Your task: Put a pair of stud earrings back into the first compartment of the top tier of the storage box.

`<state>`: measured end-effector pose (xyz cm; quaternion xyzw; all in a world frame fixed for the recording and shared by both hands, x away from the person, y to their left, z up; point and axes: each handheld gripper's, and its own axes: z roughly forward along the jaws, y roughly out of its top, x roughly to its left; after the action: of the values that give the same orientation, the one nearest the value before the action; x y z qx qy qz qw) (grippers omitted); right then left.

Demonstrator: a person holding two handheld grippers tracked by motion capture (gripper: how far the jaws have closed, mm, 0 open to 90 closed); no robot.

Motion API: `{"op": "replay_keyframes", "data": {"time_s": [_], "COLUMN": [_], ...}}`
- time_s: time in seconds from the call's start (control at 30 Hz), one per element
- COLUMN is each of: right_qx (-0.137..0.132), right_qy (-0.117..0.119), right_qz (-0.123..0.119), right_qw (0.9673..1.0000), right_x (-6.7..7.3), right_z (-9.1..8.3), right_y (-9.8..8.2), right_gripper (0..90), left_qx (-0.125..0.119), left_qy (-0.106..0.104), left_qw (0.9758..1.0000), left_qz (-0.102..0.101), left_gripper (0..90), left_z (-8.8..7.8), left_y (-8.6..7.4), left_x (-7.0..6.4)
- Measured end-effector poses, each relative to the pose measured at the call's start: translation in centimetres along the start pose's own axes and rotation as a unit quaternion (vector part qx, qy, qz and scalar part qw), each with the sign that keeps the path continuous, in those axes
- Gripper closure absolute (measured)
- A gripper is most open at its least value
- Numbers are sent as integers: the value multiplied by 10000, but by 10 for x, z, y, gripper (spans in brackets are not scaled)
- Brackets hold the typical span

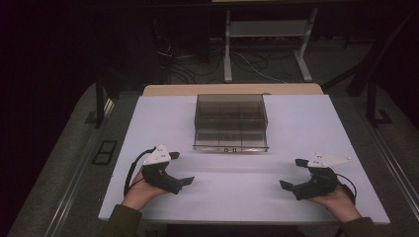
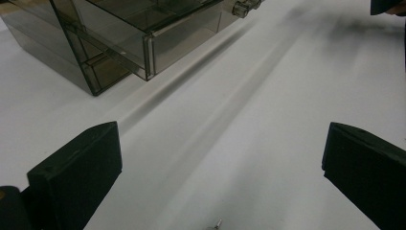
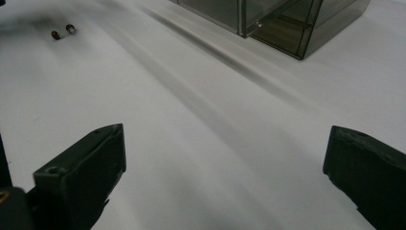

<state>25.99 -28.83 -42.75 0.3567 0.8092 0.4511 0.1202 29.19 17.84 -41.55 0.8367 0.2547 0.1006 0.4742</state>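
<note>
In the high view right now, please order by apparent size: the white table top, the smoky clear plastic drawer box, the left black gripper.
1. White table top, largest.
2. Smoky clear plastic drawer box.
3. Left black gripper, smallest, though nearer the camera.

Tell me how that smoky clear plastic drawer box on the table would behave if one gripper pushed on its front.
The drawer box looks like thin rigid plastic with empty compartments, so it is probably light and would likely skid across the smooth white table rather than tip, being low and wide. Its bottom drawer already sticks out, so a push there may just slide it in.
</note>
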Motion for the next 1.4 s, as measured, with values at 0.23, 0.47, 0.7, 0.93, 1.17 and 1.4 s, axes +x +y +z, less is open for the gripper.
{"op": "replay_keyframes", "data": {"time_s": [0.23, 0.47, 0.7, 0.93, 1.17, 1.4], "right_qx": [-17, -9, -1, -20, -6, -3], "right_qy": [-2, -11, -3, 16, 16, 28], "right_qz": [12, 8, -8, 12, -5, -5], "right_qw": [10000, 10000, 10000, 10000, 10000, 10000], "right_x": [0, -1, -1, -1, -1, -1], "right_z": [0, 2, 2, 1, 1, 1], "right_y": [0, 1, 1, 0, 0, 0], "right_gripper": [4, 4, 4, 4, 4, 4], "left_qx": [-61, -67, -6, 66, 214, 445], "left_qy": [65, 166, 328, 248, 89, -74], "left_qw": [10000, 9998, 9994, 9996, 9996, 9990], "left_qz": [-5, -45, -82, -119, -142, -11], "left_gripper": [0, 12, 85, 237, 388, 492], "left_z": [-4, -10, -18, -20, -18, -14], "left_y": [2, 1, -4, -9, -14, -16], "left_x": [3, 8, 13, 18, 20, 18]}}
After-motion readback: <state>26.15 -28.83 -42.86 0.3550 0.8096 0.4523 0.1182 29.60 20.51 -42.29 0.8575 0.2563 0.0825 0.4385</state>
